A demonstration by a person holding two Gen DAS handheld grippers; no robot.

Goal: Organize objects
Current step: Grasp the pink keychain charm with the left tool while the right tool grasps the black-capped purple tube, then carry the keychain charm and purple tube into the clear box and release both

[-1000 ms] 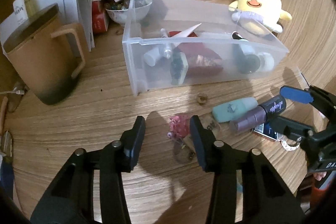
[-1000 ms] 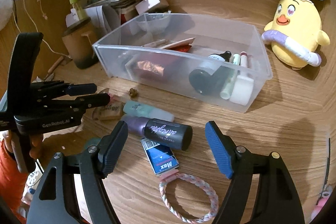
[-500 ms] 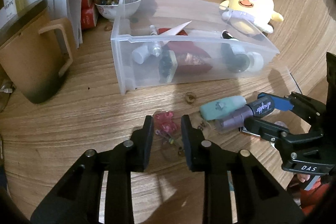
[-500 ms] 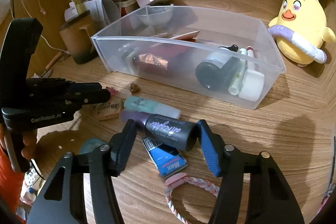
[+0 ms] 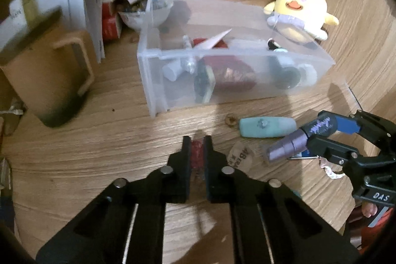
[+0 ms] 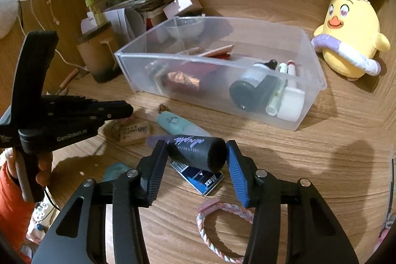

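Wooden desk (image 5: 74,157) is carrying clutter: at the left a brown mug (image 5: 47,81) is standing, and beside it a clear bin (image 5: 153,81) is holding bottles and a red packet, with a yellow plush chick (image 5: 299,14) sitting behind its right end. Before the bin, the left gripper (image 5: 198,152) is pinching a small pink charm (image 5: 197,155); its fingers (image 5: 186,157) have just been closing and are now pressing on the charm from both sides, nearly together. To the right a mint tube (image 5: 267,126) is lying on the desk. Just beyond it, the right gripper (image 6: 195,160) is clamping a dark purple bottle (image 6: 198,152) across its body, its fingers having just been closing and now standing partly apart around it. Under the bottle a blue box (image 6: 200,177) is lying, and a braided bracelet (image 6: 222,231) is resting nearer the camera.
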